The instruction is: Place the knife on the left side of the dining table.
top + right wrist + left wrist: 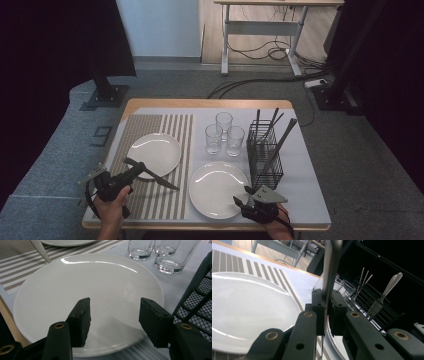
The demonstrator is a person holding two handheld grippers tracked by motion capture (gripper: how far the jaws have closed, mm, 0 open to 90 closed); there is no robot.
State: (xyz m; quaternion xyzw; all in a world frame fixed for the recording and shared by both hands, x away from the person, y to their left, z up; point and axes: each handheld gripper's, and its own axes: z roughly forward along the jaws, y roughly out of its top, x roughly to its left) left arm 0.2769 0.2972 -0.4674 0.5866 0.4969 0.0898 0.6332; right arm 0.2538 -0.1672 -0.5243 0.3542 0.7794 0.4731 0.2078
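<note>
The left gripper has its jaws clamped on a knife, a slim grey metal piece with a pointed blade, lower left of the frame, over the striped mat beside a white plate. The right gripper has its jaws half open and empty above a second plate. Glasses and a wire rack stand on the wood-edged worktop; grey carpet and cables lie beyond.

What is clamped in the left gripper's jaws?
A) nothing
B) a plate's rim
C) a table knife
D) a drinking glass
C: the left gripper is shut on a knife, whose blade sticks out over the striped mat beside the left plate.
</note>
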